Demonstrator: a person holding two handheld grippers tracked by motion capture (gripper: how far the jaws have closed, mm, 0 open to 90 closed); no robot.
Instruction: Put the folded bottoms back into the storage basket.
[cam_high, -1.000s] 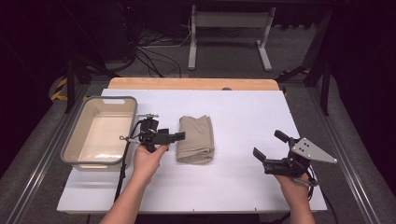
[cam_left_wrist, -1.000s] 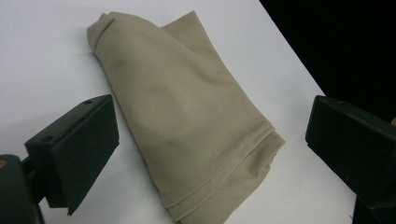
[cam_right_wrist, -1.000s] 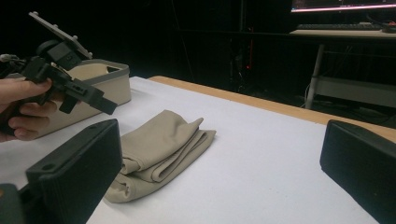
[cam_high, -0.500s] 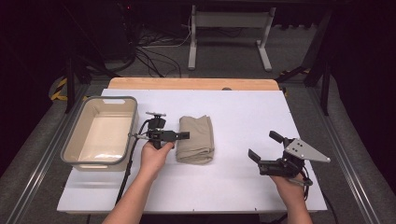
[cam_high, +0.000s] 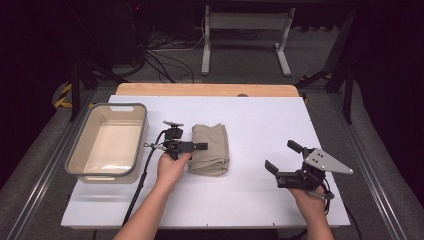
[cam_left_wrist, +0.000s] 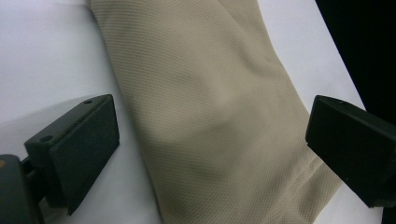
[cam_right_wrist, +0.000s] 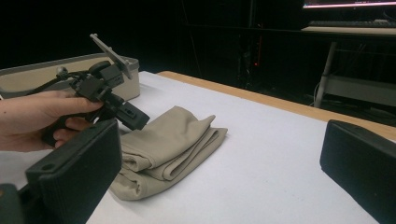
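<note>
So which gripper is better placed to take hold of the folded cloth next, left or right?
Left, most likely. The left gripper hangs over the folded cloth with its jaws open on either side of it, while the right gripper sits apart on bare table, also open.

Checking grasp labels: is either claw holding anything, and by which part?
Nothing held. Left claw is open over the folded cloth; right claw is open, away from it.
</note>
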